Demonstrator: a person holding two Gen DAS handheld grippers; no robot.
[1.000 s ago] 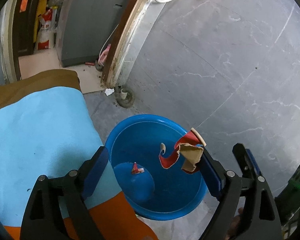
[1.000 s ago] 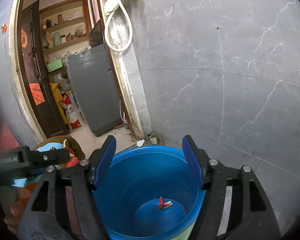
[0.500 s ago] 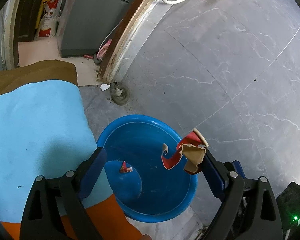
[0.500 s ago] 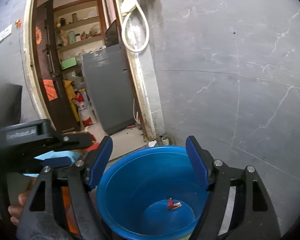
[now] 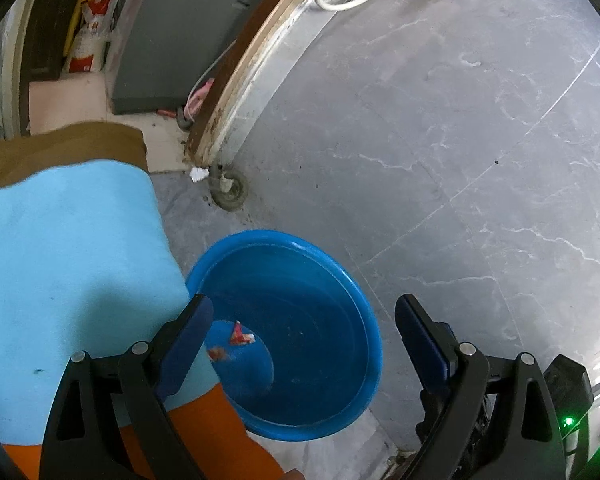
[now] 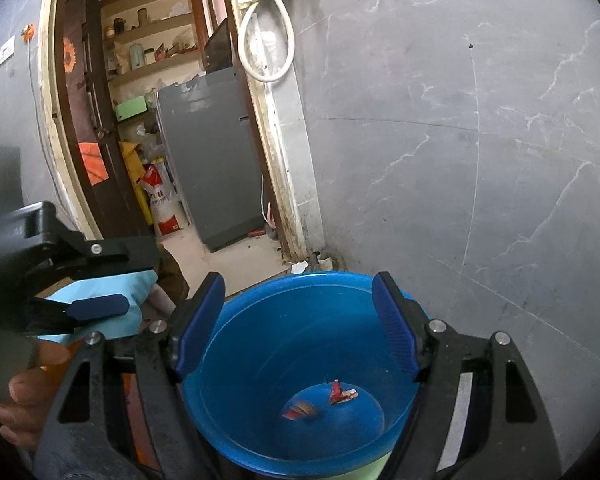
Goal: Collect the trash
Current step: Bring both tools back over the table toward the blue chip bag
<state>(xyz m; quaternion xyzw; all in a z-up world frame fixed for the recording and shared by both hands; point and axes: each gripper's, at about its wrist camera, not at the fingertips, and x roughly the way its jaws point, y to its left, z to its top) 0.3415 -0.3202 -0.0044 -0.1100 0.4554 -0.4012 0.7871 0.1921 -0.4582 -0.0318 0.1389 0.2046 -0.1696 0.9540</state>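
- While both grippers point down at the blue bucket [image 5: 340,280], the left gripper [image 5: 304,328] stands spread wide with nothing between its blue pads; its jaws frame the bucket's interior in the lower centre of the left wrist view.
- The right gripper [image 6: 298,320] has just been opening; its jaws stand apart and empty, low in the frame over the bucket's near rim.
- In the right wrist view the left gripper's black body and one blue pad show at mid left, with a hand [image 6: 24,396] gripping at lower left.
- Trash location: a red scrap [image 6: 340,394] lies on the bucket's floor; a second reddish piece [image 6: 300,410], blurred, sits just beside it, toward lower left; whether it rests or falls cannot be told.
- Left of the bucket, a light blue and orange cloth [image 5: 72,260] fills the left side of the left wrist view.
- Behind: grey marble-patterned wall [image 6: 480,140] at right; open doorway [image 6: 140,120] at upper left; white hose [image 6: 266,40] looped at the doorframe, top centre.
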